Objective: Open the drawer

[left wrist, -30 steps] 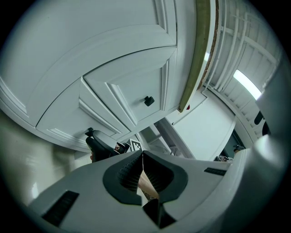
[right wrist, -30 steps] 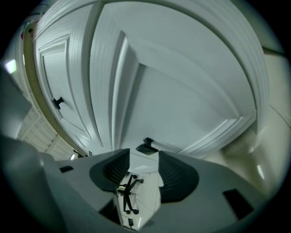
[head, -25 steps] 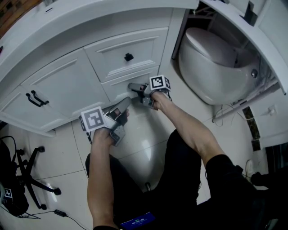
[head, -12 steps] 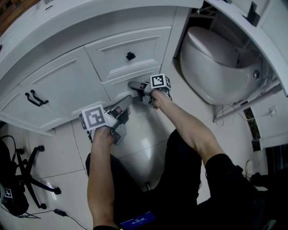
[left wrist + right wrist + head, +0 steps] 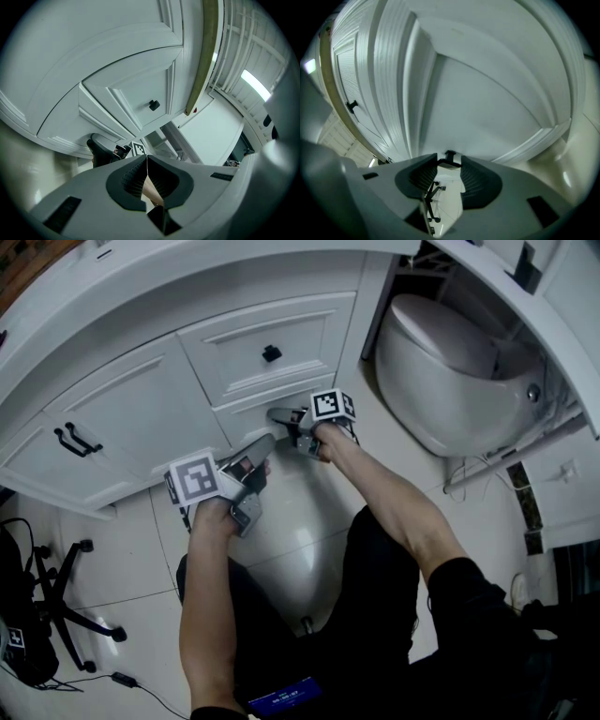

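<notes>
The white lower drawer point(image 5: 246, 423) of the vanity has a small black knob point(image 5: 450, 158). My right gripper point(image 5: 274, 415) points at this drawer front point(image 5: 487, 108). Its jaws are closing, with the knob between their tips and a gap still showing on either side. My left gripper point(image 5: 265, 443) hovers just left of and below the right one, shut with nothing in it; its pads point(image 5: 133, 176) meet at the tip. In the left gripper view the right gripper point(image 5: 104, 149) shows against the cabinet.
Above is a second drawer with its own black knob point(image 5: 271, 353). A cabinet door with a black bar handle point(image 5: 75, 442) is to the left. A white toilet point(image 5: 450, 371) stands close on the right. An office chair base point(image 5: 56, 606) sits on the tiled floor at left.
Both hands keep their places at the lower drawer. The head view has shifted very slightly; nothing else has visibly moved.
</notes>
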Motion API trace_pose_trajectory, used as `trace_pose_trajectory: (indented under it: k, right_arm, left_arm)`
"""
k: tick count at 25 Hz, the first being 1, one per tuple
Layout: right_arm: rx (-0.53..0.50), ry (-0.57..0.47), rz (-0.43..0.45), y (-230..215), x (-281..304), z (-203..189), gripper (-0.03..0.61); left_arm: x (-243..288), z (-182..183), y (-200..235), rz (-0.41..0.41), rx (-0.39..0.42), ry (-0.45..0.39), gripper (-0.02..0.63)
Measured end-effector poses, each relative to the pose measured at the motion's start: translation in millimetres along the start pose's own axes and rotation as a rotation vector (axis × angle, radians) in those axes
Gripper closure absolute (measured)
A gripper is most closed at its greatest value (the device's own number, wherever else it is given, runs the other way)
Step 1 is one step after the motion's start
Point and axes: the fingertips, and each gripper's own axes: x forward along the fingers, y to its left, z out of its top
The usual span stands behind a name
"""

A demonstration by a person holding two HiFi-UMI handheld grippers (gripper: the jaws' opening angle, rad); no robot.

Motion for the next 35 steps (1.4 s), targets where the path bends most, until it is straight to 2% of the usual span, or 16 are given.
trace_pose_trajectory:
  k: [3, 13, 18, 25, 29, 35]
  right_arm:
    - [-0.004, -0.002, -0.007, 0, 0, 0, 0.400]
    - [0.003, 0.000, -0.014, -1, -2, -1, 0.405]
    - [0.011, -0.005, -0.017, -1, -4, -2, 0.406]
    - [-0.004, 0.043, -0.023, -1, -8, -13, 0.407]
    - [-0.015, 0.053, -0.034, 0, -11, -17, 0.407]
    - [-0.019, 0.077, -0.041, 1, -15, -26, 0.407]
  left_arm:
    - [-3, 1, 0, 0.027, 0.024, 0.006, 0.623]
    - [-2, 2, -6, -0.004, 0.018, -0.003, 0.623]
    - [-7, 4, -7, 0.020, 0.034, -0.003, 0.623]
    - [-9, 4, -10, 0.013, 0.042, -0.007, 0.623]
    - [-10, 2, -12, 0.041, 0.083, 0.010, 0.623]
    - [-13, -2, -17, 0.040, 0.073, 0.003, 0.623]
